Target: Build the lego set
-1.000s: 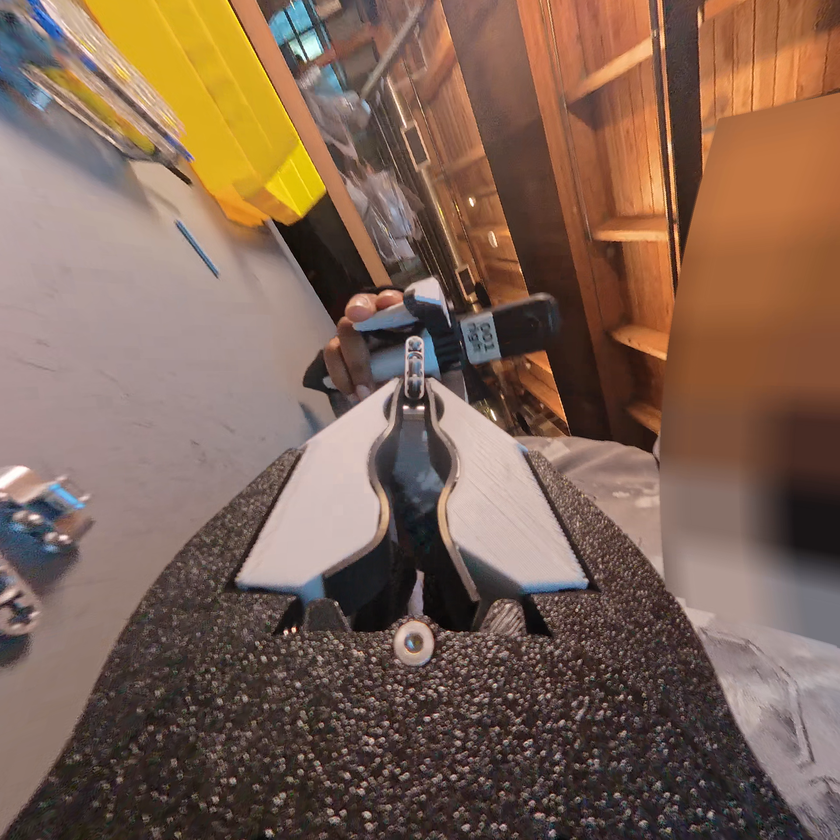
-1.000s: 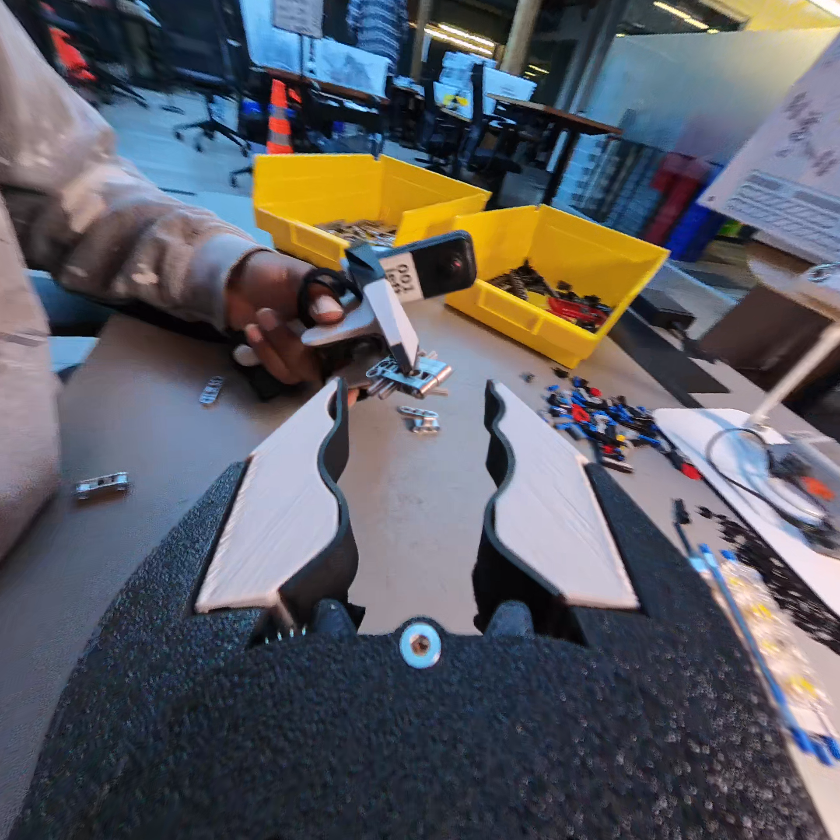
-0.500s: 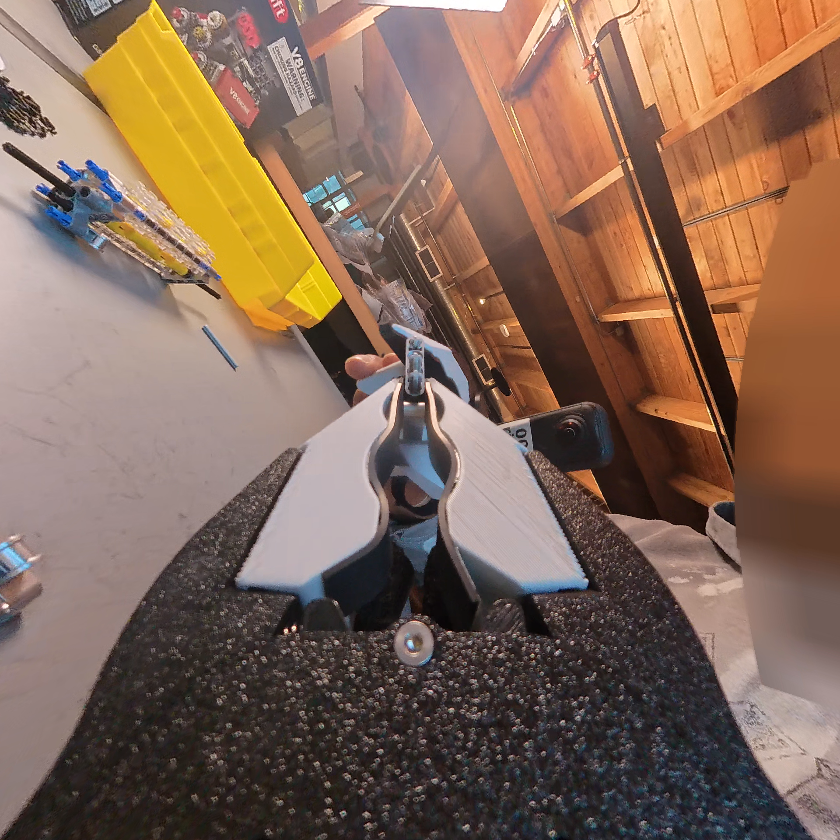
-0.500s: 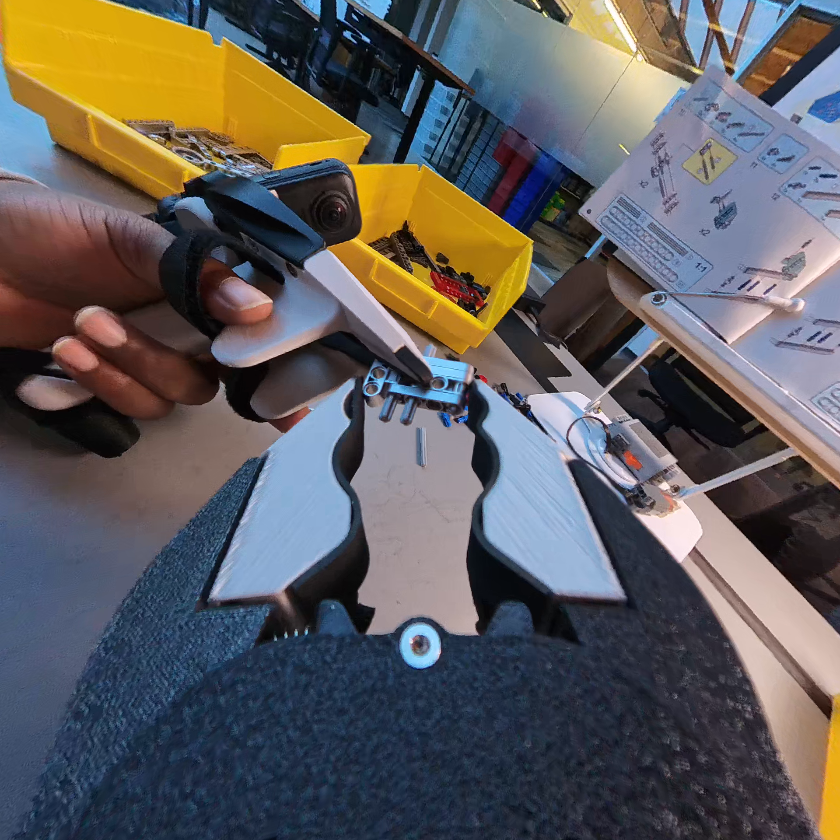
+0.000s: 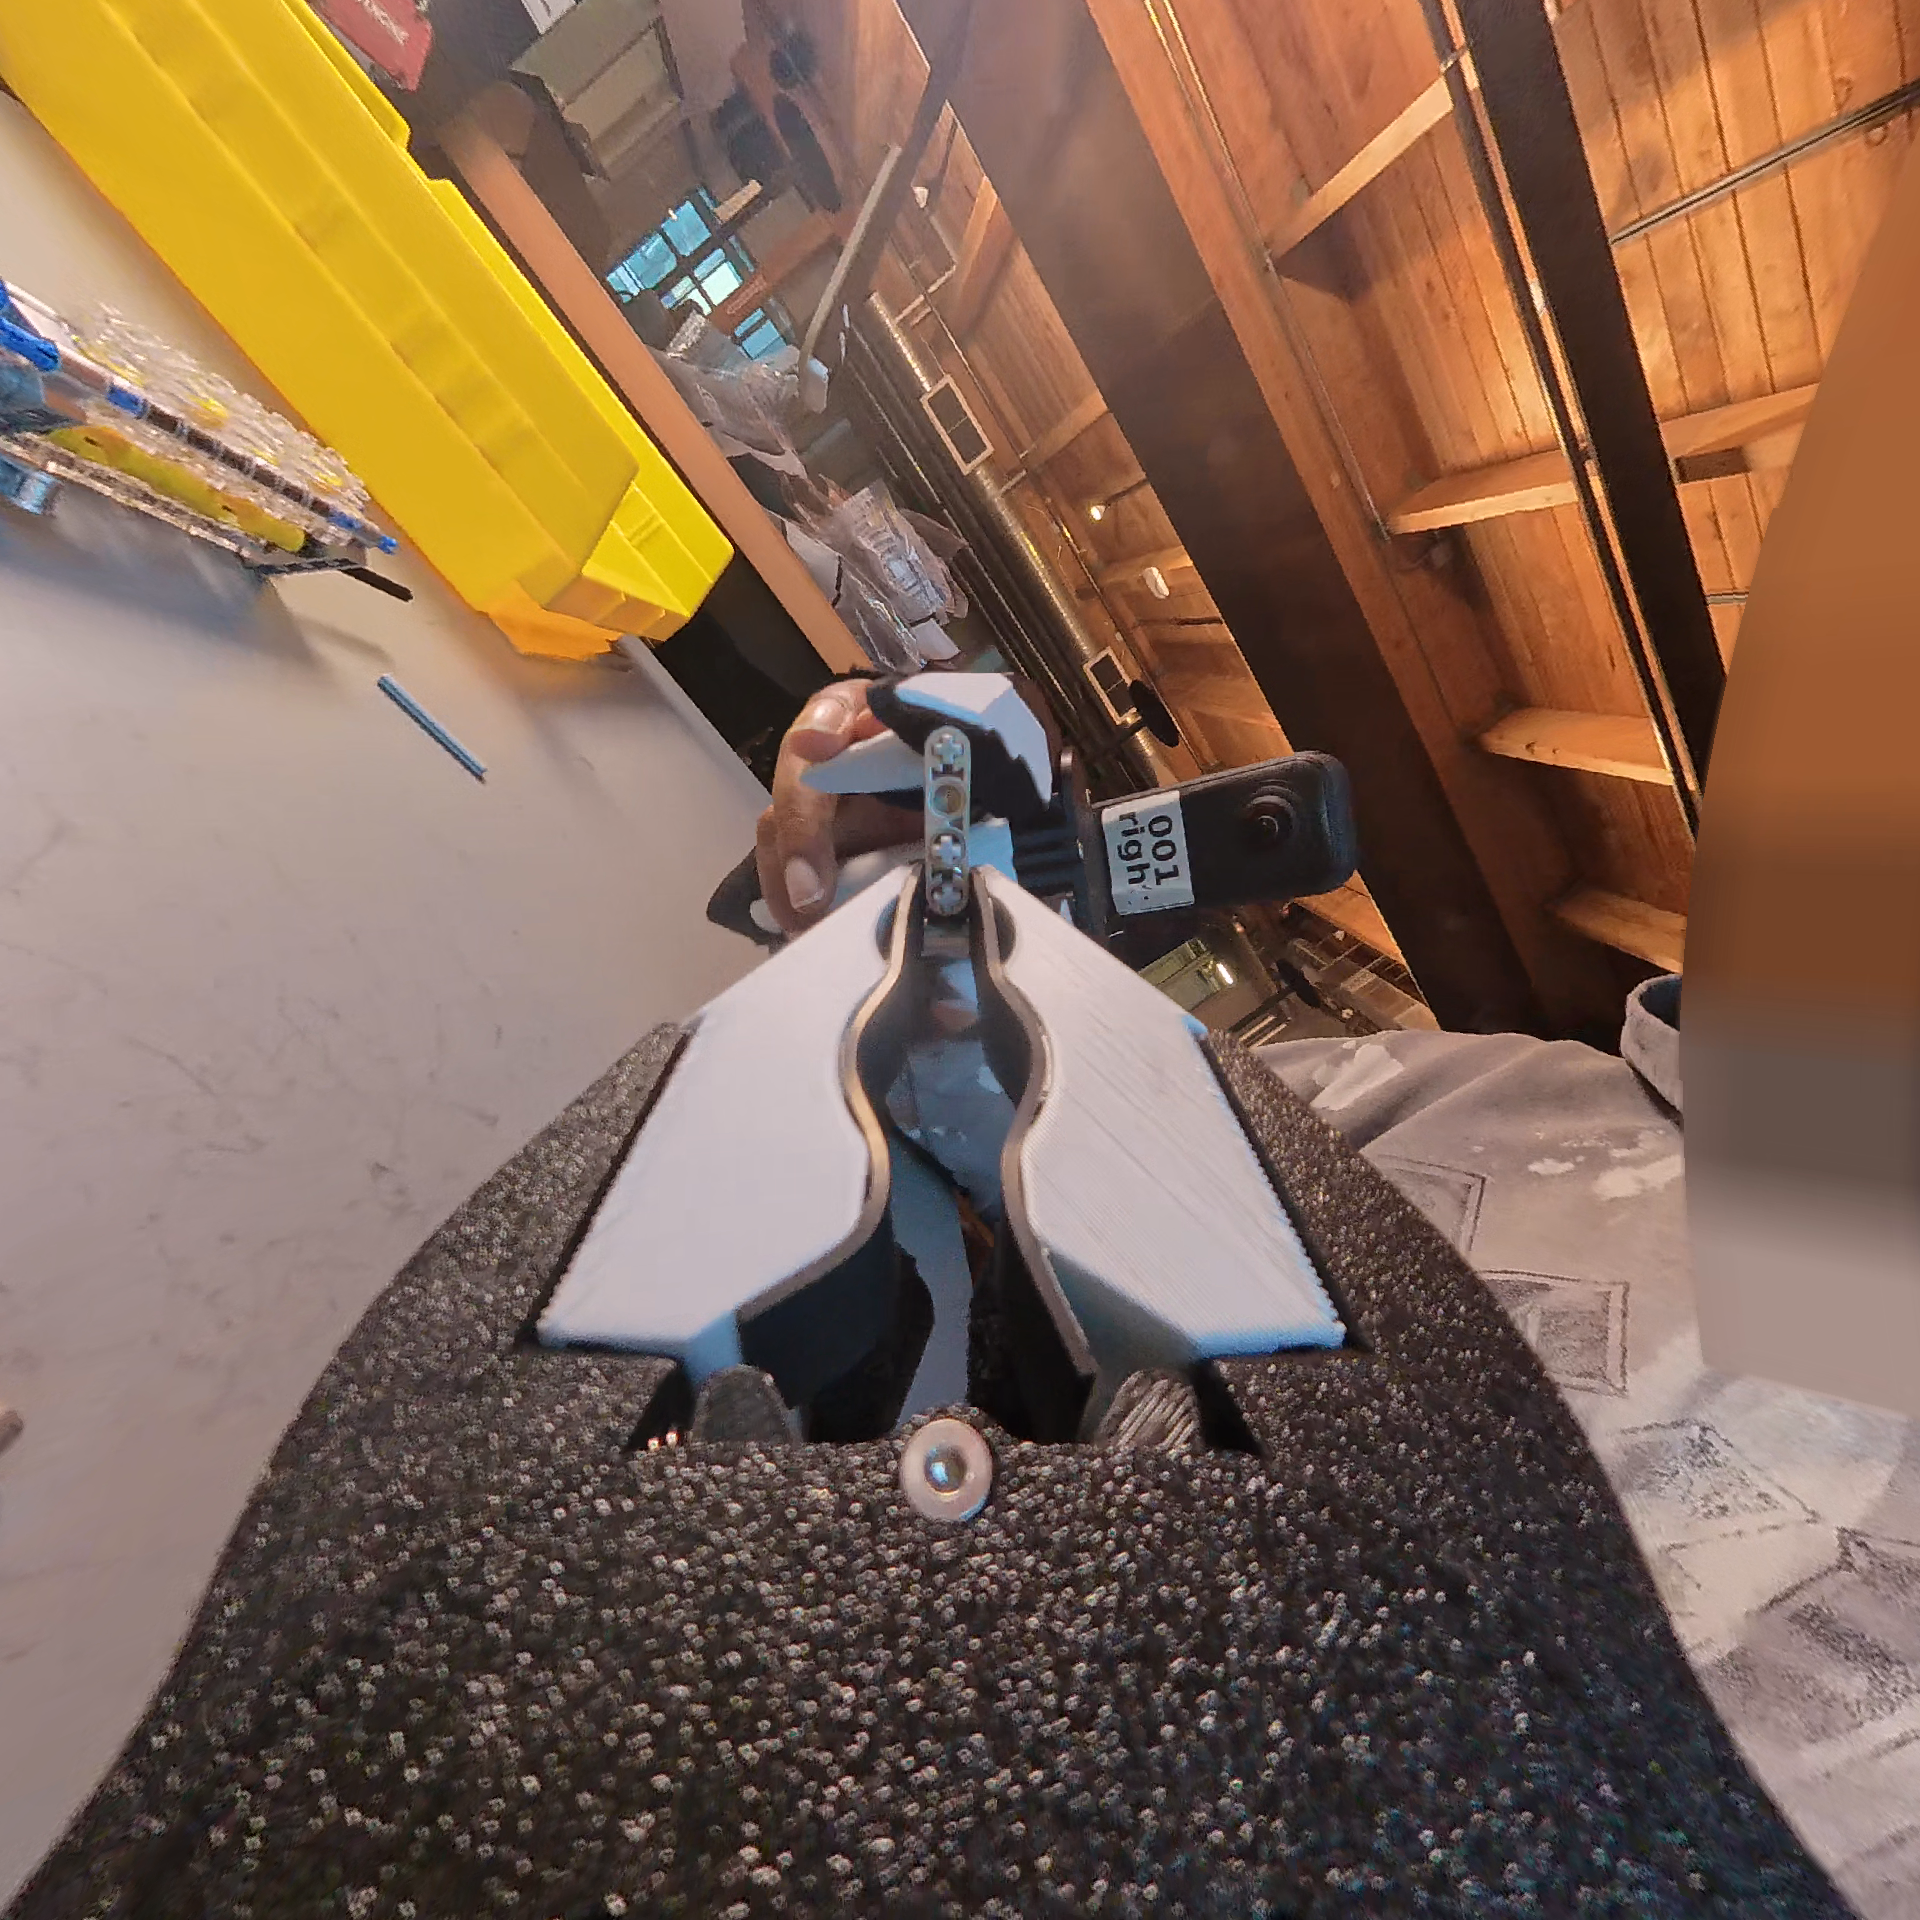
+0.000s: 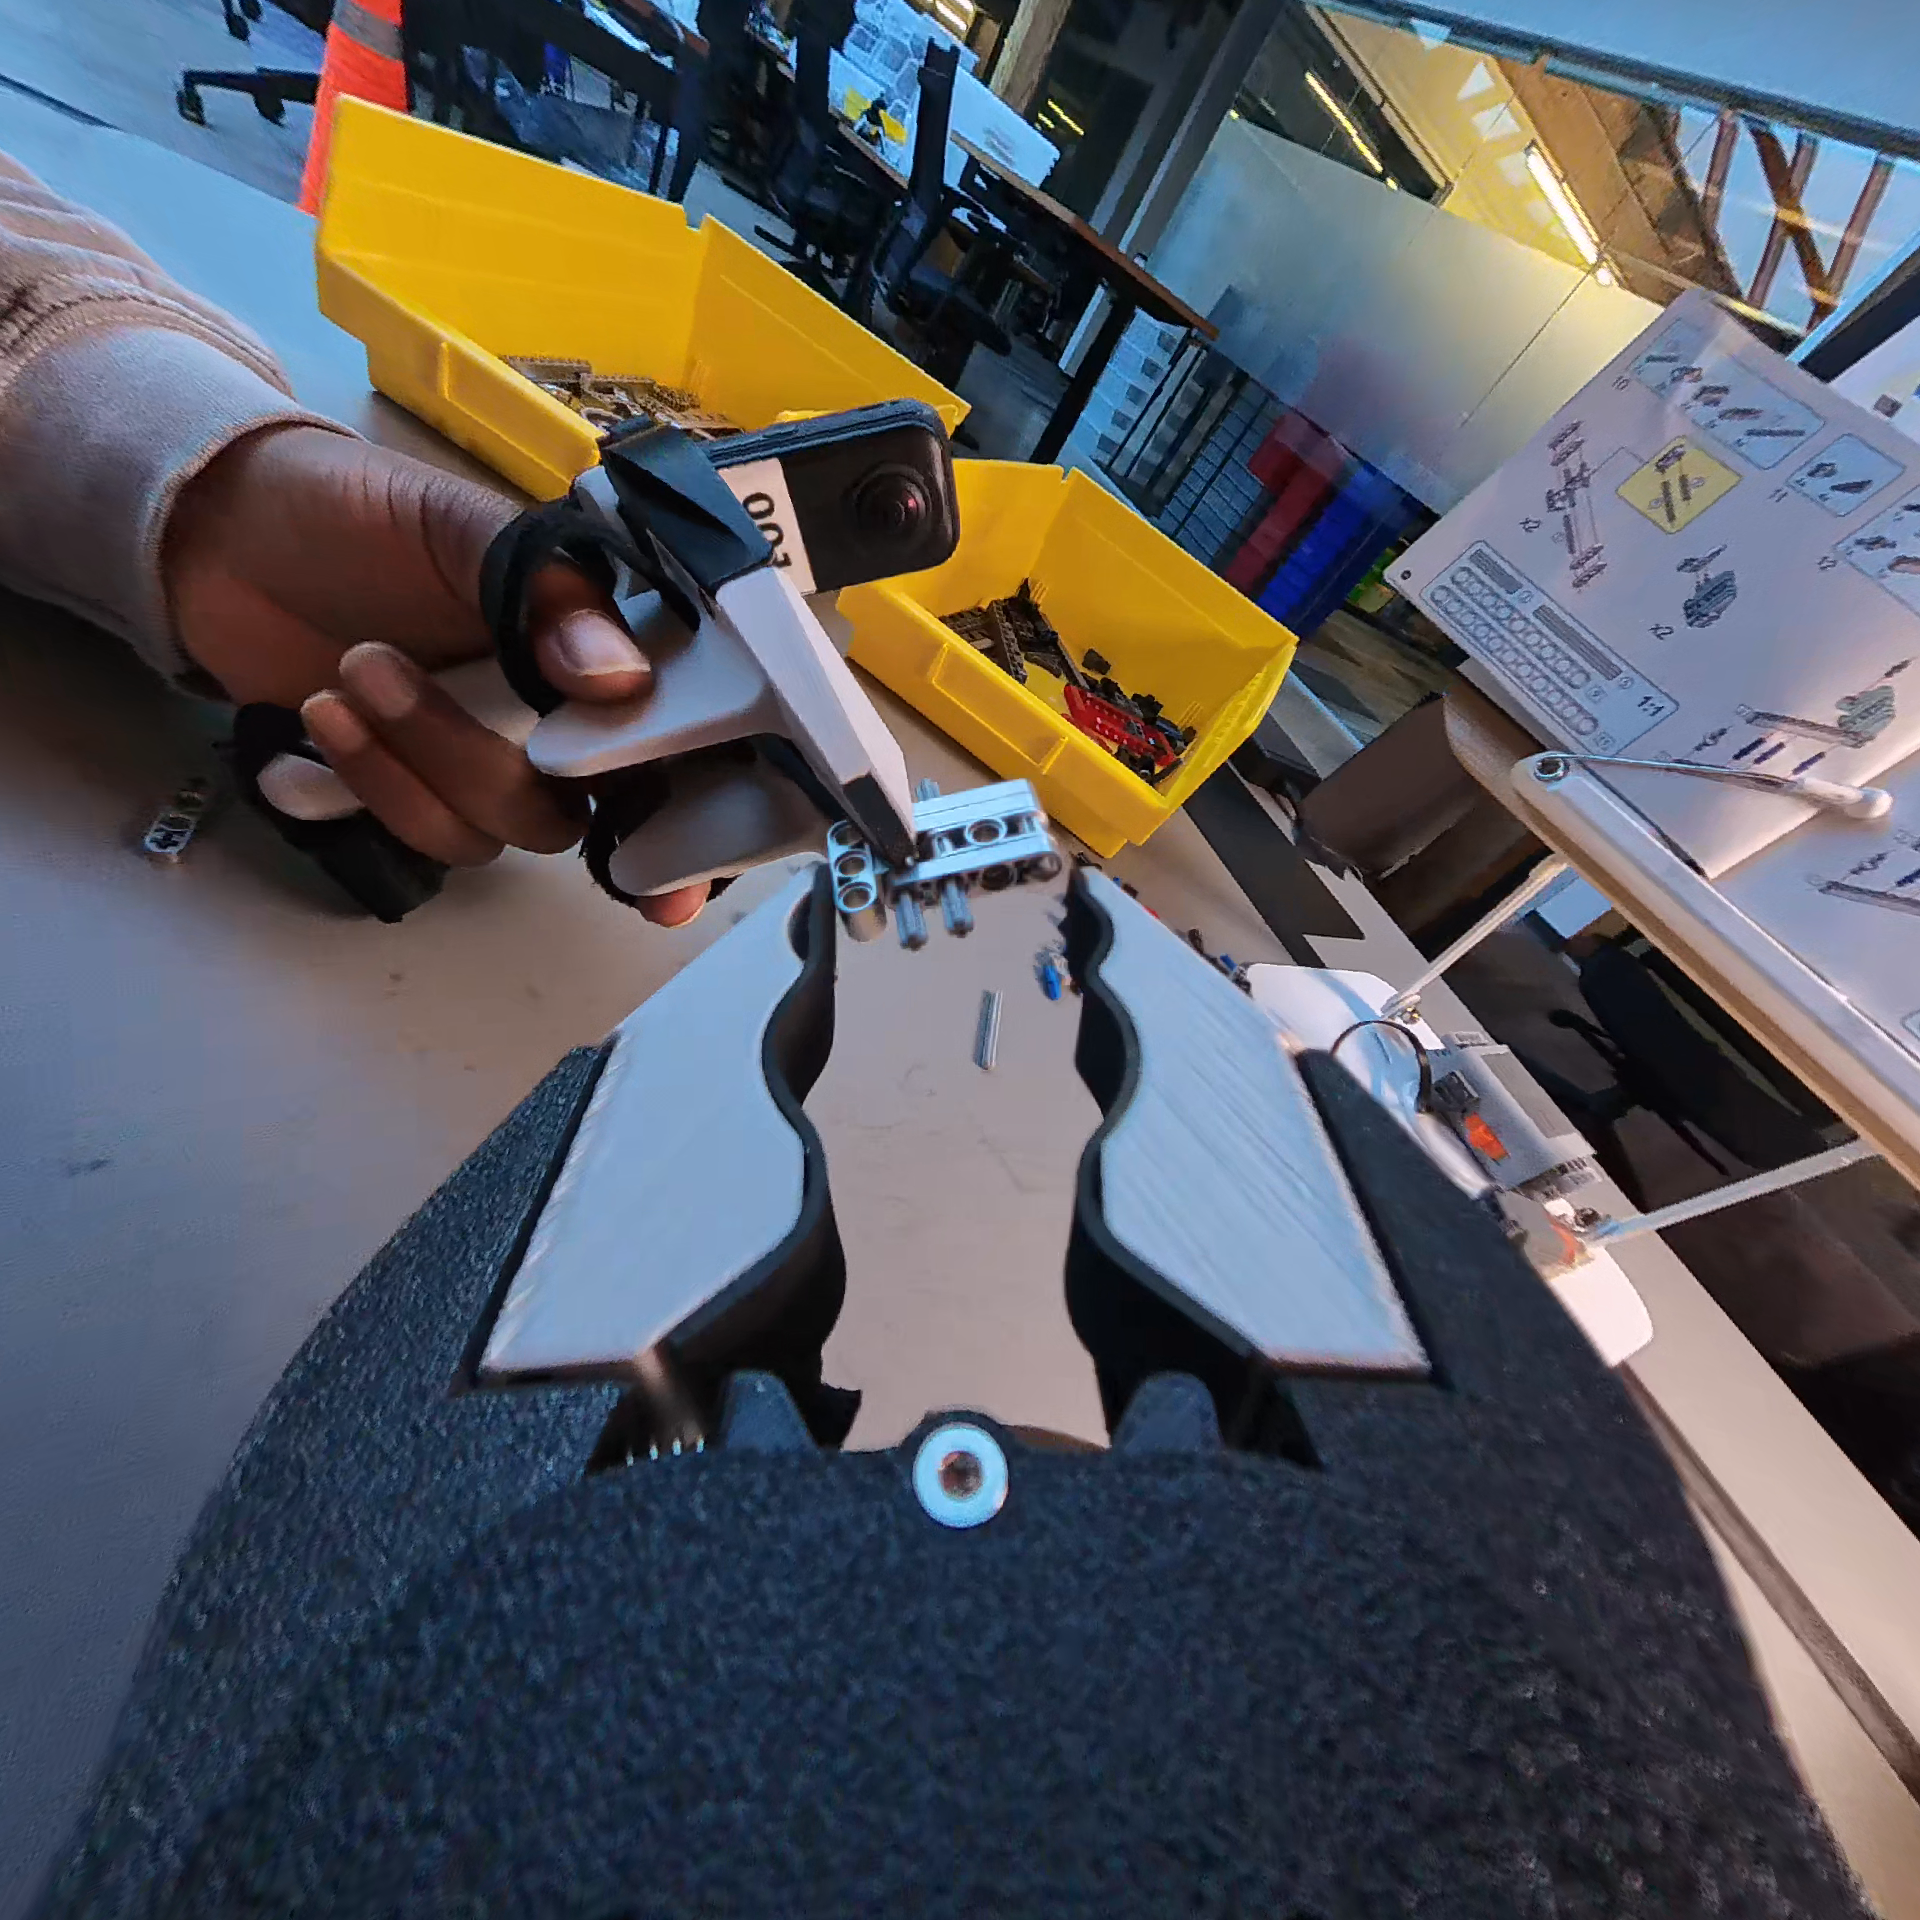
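Above the grey table [image 6: 260,1091], the left gripper [image 5: 948,902] is pinched tight on a small grey beam assembly [image 5: 947,821], which is held in the air and stands up out of its tips. In the right wrist view the assembly shows as stacked holed beams with two short pins [image 6: 930,920] hanging from its underside. The hand [image 6: 343,613] that carries this gripper shows a sleeve at the wrist. The right gripper [image 6: 951,904] holds nothing. Its jaws stand moderately apart, one tip on each side of the assembly and just below it. Its left-hand tip is very near the beam's end, though contact cannot be made out. By count there are two yellow bins [image 6: 1081,623] side by side at the far edge of the table, each with dark parts inside. One loose grey axle [image 6: 987,1029] lies on the table between the open fingers, and one small grey piece [image 6: 171,826] lies well off near the sleeve. A few tiny blue bits sit beyond the axle, too small to count. To the right stand a board of printed instruction sheets [image 6: 1683,540] and one white plate carrying a wired device [image 6: 1455,1101]. The left wrist view adds one clear-and-blue built panel [image 5: 177,457] just beside a bin.
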Action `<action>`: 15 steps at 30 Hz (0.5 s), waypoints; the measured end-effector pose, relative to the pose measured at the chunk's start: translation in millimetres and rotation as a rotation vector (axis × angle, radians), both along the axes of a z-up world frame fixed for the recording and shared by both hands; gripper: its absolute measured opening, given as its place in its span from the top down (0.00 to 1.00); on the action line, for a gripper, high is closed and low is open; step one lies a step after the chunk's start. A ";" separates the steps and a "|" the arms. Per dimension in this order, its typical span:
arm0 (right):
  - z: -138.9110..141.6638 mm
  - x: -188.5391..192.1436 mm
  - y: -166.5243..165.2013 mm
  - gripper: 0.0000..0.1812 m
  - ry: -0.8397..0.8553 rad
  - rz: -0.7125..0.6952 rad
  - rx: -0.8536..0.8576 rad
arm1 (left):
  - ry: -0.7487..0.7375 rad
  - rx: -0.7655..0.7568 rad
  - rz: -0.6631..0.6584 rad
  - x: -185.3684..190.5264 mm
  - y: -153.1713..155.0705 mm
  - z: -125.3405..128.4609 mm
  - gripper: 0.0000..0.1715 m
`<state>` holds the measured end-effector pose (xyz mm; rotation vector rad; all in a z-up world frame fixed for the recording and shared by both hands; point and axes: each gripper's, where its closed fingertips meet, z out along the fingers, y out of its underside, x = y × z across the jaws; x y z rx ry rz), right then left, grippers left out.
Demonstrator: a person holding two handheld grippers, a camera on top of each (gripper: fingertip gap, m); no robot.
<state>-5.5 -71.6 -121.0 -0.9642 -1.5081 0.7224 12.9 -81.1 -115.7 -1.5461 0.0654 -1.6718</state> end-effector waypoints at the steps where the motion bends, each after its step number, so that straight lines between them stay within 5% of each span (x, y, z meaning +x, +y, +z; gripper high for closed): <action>1: 1.7 0.8 0.2 0.75 0.005 0.001 0.000 | 0.007 0.001 0.006 0.5 0.1 -0.5 0.97; 6: 3.3 1.7 -7.3 0.68 0.002 0.040 0.017 | 0.006 -0.009 0.007 2.0 0.0 -1.4 0.97; 15: -8.5 0.2 -8.4 0.74 -0.044 0.055 0.034 | 0.059 -0.048 -0.009 6.4 -2.2 -10.8 0.97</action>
